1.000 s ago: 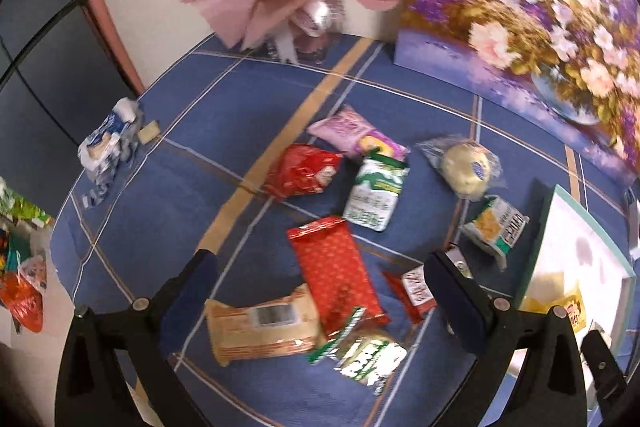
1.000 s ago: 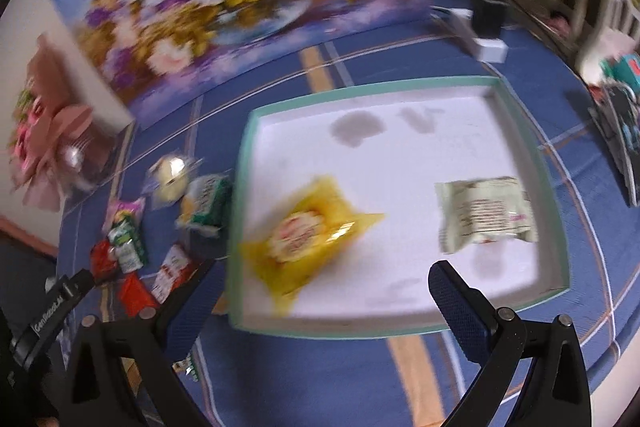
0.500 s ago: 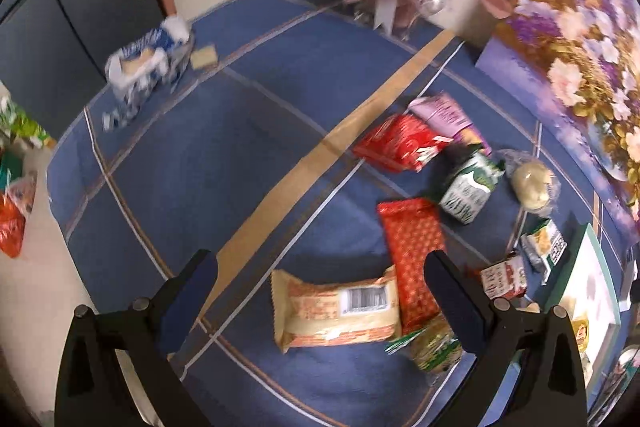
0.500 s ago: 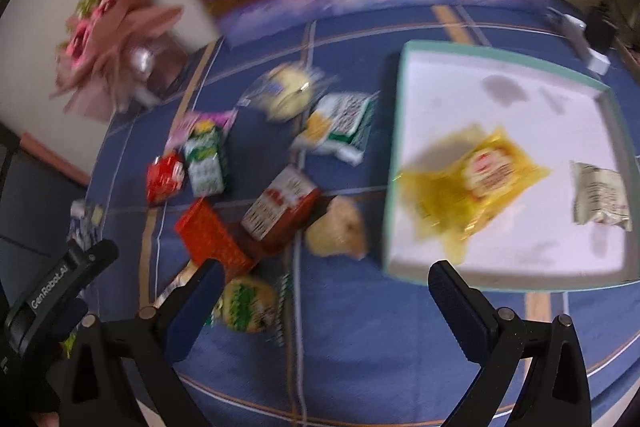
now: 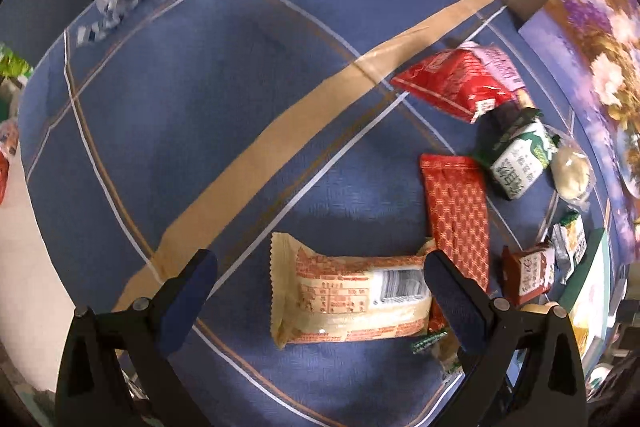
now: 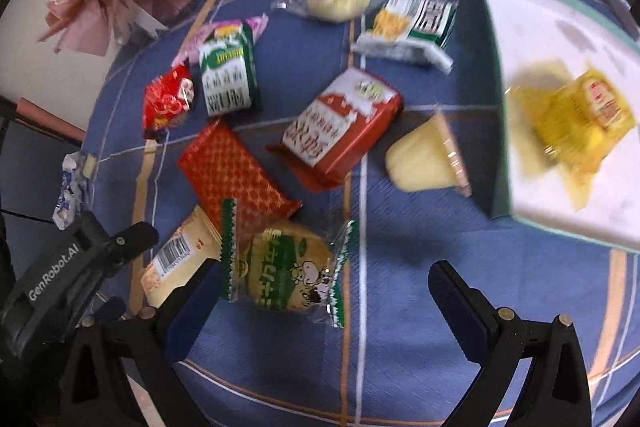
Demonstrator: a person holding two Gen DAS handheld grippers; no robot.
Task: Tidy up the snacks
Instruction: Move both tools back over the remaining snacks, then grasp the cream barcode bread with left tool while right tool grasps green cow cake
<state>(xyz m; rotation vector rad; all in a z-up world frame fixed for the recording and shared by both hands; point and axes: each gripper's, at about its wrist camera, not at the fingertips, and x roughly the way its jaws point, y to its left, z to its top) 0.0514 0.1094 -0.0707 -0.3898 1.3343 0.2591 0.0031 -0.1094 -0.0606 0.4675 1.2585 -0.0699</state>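
Hovering over the blue tablecloth (image 5: 192, 115), my left gripper (image 5: 320, 291) has closed in on the beige wafer pack (image 5: 352, 301) within the last second, and the pack now lies between my wide-open, empty fingers. My right gripper (image 6: 324, 303) has swung away from the white tray (image 6: 568, 27) toward the loose pile; its jaws are equally wide and empty, with the green cracker packet (image 6: 284, 275) nearest them. This suggests both grippers are beginning fresh picks. The wafer pack lies flat, barcode side up, one end touching the red patterned packet (image 5: 456, 215). Farther out lie the red-and-white box (image 6: 340, 123), the pudding cup (image 6: 424, 159) on its side, and the green-and-white carton (image 6: 228, 75). The tray, farthest right, holds a yellow packet (image 6: 580, 115); most snacks remain outside it.
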